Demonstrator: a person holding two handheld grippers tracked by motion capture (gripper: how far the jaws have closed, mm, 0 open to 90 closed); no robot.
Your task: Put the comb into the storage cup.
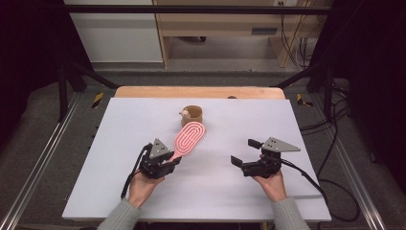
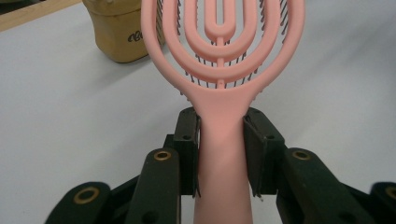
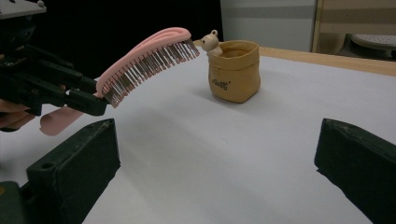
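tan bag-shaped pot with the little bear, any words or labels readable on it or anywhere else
Small tan bag-shaped pot: one short dark script word on its front, too small and blurred to read; the left gripper view cuts it off.
Pink oval vented hairbrush: no text.
White table: no text.

This looks like a lab or recording workspace. A white rectangular tabletop point(image 1: 239, 191) sits inside a frame of black metal bars point(image 1: 191, 8), with aluminium rails point(image 1: 38, 158) along both sides. Black cables point(image 1: 335, 120) trail over grey carpet point(image 1: 48, 105), and plain light wooden shelving point(image 1: 220, 28) stands behind.
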